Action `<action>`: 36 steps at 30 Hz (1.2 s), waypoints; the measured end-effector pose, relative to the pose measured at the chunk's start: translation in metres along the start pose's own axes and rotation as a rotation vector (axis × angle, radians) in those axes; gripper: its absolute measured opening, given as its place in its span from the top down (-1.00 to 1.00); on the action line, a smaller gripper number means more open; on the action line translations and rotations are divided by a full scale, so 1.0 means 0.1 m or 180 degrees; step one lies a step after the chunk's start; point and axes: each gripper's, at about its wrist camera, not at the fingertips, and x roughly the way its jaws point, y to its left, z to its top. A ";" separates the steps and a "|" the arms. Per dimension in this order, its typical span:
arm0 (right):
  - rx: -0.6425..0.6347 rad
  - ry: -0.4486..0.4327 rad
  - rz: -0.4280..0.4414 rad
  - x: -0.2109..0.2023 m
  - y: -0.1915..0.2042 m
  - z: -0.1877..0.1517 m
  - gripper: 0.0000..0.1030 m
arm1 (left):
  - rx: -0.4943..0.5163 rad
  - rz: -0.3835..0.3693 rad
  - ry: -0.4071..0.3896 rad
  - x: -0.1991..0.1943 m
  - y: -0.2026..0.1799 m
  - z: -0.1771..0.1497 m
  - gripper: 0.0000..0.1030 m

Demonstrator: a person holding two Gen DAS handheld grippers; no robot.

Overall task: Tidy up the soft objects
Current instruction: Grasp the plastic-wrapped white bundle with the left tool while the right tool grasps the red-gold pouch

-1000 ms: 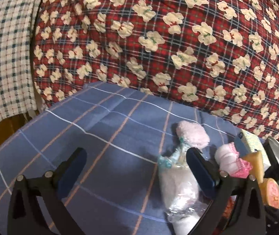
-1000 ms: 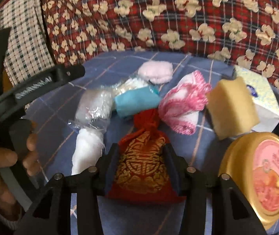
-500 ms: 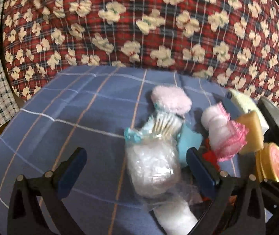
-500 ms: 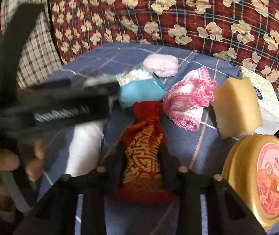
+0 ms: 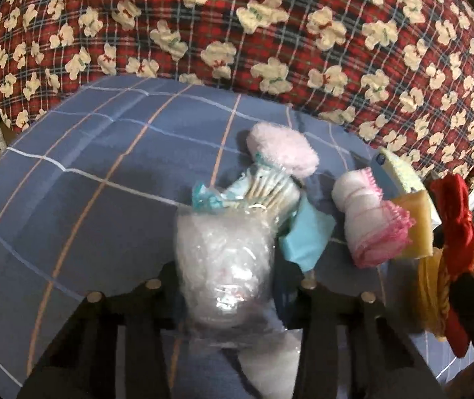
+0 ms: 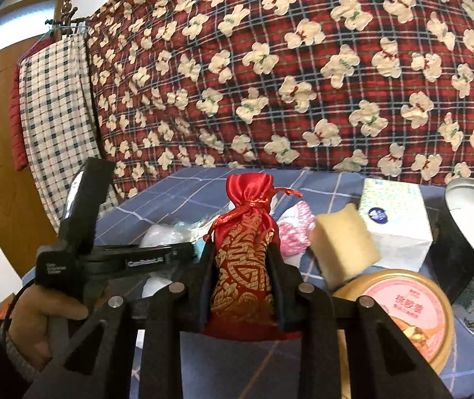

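Observation:
My right gripper [image 6: 241, 262] is shut on a red and gold drawstring pouch [image 6: 245, 259] and holds it upright above the blue checked bedsheet [image 6: 177, 193]. The pouch also shows in the left wrist view [image 5: 456, 232] at the far right. My left gripper [image 5: 227, 282] is shut on a clear plastic bag of white cotton [image 5: 223, 262] lying on the bedsheet [image 5: 87, 166]. Past it lie a pack of cotton swabs [image 5: 263, 189], a pink fluffy pad [image 5: 283, 149], a teal cloth [image 5: 306, 236], a pink-edged white cloth [image 5: 366, 219] and a yellow sponge [image 5: 416, 222].
A red plaid quilt with white flowers [image 6: 303, 66] rises behind the sheet. At right are a tissue box [image 6: 396, 222], a gold round tin with pink lid [image 6: 403, 312] and an open metal tin [image 6: 469, 232]. A checked cloth [image 6: 54, 116] hangs at left.
My left gripper swung right over the plastic bag and closed on it. My right gripper lifted the red pouch off the sheet and tilted up.

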 end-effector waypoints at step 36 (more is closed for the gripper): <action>-0.0525 -0.0865 -0.1308 -0.76 -0.81 -0.03 0.37 | 0.0442 -0.0257 -0.1383 -0.66 -0.74 -0.17 0.23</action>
